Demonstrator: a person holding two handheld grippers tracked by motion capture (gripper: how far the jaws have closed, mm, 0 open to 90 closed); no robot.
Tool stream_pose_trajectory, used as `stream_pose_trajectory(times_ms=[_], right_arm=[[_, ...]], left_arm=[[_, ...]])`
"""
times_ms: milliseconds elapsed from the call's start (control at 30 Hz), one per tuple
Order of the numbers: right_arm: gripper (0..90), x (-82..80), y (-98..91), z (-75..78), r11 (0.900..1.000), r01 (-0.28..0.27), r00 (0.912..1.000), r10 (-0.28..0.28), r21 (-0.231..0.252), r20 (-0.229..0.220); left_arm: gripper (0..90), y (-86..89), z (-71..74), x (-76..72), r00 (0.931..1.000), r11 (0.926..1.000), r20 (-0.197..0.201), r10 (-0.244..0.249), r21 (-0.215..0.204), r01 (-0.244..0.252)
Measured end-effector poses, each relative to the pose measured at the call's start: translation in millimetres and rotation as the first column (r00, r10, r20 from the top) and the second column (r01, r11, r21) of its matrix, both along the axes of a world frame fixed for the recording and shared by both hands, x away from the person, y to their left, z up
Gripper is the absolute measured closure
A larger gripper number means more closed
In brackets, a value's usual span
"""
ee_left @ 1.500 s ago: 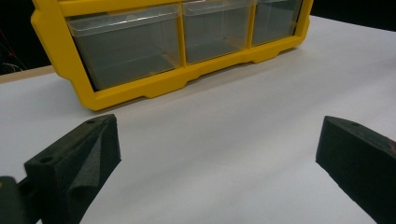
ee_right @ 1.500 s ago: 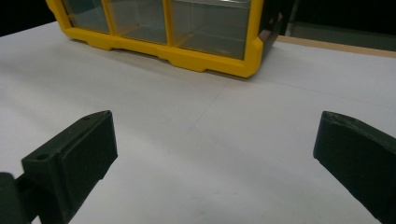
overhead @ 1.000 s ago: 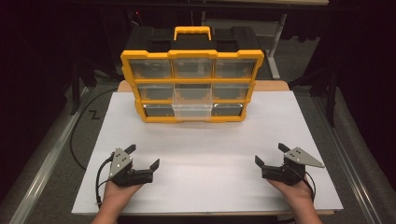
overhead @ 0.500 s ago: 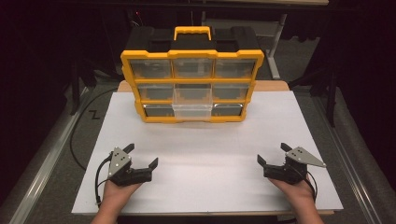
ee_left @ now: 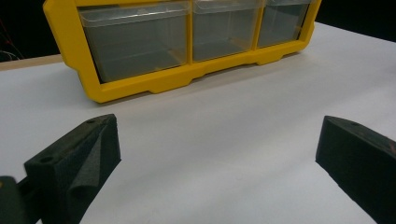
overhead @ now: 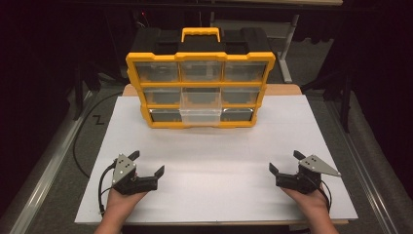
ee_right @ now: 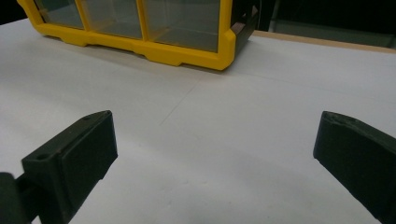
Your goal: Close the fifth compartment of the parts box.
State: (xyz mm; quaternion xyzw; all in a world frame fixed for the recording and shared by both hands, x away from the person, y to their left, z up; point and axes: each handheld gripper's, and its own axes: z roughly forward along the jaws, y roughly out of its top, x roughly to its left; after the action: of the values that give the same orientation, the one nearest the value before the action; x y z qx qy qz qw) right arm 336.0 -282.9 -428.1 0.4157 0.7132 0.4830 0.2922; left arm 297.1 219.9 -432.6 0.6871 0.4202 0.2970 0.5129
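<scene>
Jaws of the left gripper (overhead: pixel 147 164) were held wide open and empty on the white table (overhead: pixel 214 161); the right gripper (overhead: pixel 284 162) was opened likewise; the yellow drawer cabinet (overhead: pixel 200 87) was stood at the far edge, well apart from both; its bottom middle drawer (overhead: pixel 200 115) was pulled out.

A yellow-framed organizer (overhead: pixel 200 90) with clear, perhaps greyish drawers stands on a plain white table (overhead: pixel 219 165).
</scene>
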Motion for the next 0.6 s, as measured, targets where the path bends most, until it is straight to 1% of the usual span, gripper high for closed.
stream_pose_trajectory(times_ms=[33,100,167,267,400,500,600], right_arm=[[1.1,0.2,0.8,-0.5,0.9999,-0.004,1.0,0.004,-0.012,-0.003],[1.1,0.0,2.0,1.0,0.9999,0.0,1.0,0.001,-0.013,0.005],[1.1,-0.7,2.2,2.8,1.0,0.003,0.9999,-0.003,-0.006,0.014],[1.1,-1.4,1.9,4.0,1.0,0.007,0.9999,-0.007,-0.002,0.014],[1.1,-1.3,0.4,5.1,0.9999,0.014,0.9998,-0.014,-0.004,0.011],[1.1,-0.4,-0.4,5.7,0.9998,0.018,0.9998,-0.018,-0.003,0.011],[1.1,-0.4,-0.6,6.5,0.9996,0.027,0.9996,-0.027,-0.005,0.007]], left_arm=[[0.6,0.4,0.0,0.1,1.0,1.0,0.0,0.003,0.001,-0.003],[0.6,0.5,-0.3,0.9,1.0,1.0,-0.003,0.006,-0.002,-0.006],[0.6,-0.3,-0.8,1.8,1.0,1.0,-0.005,0.006,-0.001,-0.006],[0.6,-1.4,-0.9,2.0,1.0,1.0,-0.005,0.003,0.002,-0.003],[0.6,-1.0,-0.2,1.0,1.0,1.0,0.008,0.003,-0.003,-0.003],[0.6,-0.7,-0.7,1.6,1.0,1.0,-0.003,0.005,-0.002,-0.005],[0.6,-1.1,-0.6,1.0,1.0,1.0,-0.005,0.004,-0.001,-0.004]])
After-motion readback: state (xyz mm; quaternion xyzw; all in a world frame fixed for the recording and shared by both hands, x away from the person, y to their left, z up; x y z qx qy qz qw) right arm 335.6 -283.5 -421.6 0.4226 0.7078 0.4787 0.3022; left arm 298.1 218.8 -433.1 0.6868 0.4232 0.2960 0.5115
